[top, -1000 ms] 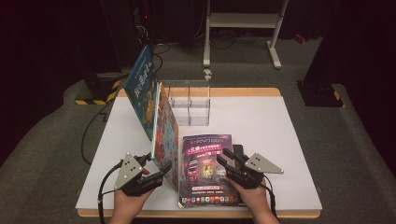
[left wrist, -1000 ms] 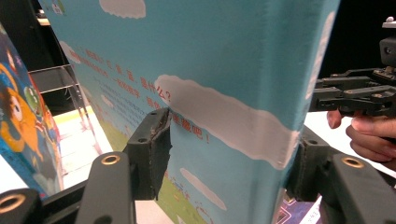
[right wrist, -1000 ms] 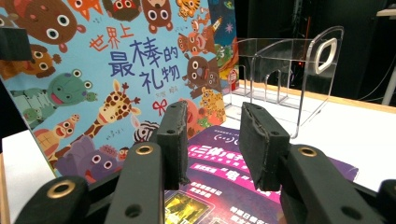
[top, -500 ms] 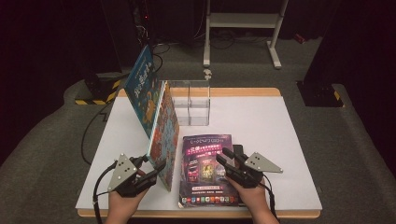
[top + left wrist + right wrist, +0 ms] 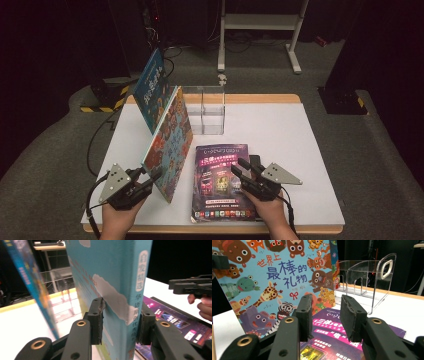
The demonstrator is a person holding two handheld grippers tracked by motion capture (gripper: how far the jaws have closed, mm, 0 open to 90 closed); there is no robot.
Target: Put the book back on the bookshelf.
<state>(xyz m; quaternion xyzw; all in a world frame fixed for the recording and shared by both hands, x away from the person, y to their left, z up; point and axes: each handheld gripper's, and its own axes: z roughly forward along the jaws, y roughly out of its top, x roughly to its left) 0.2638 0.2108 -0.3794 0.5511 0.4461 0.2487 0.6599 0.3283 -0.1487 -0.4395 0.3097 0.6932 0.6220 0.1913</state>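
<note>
The left hand-held gripper had been closing onto the spine of the stiff, slippery picture book; the right hand-held gripper stood half open, empty

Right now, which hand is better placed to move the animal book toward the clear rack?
Left: the left gripper already has its jaws on the animal book's spine. The right gripper hovers over the purple book.

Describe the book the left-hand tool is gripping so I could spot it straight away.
Start at the white table and find the clear acrylic rack at its far edge. Nearer the person and left of it, the animal picture book stands on edge, its spine between the jaws of the left gripper, which have just been closing. Unlike the purple book lying flat beside it, its blue cover teems with cartoon animals.
</note>
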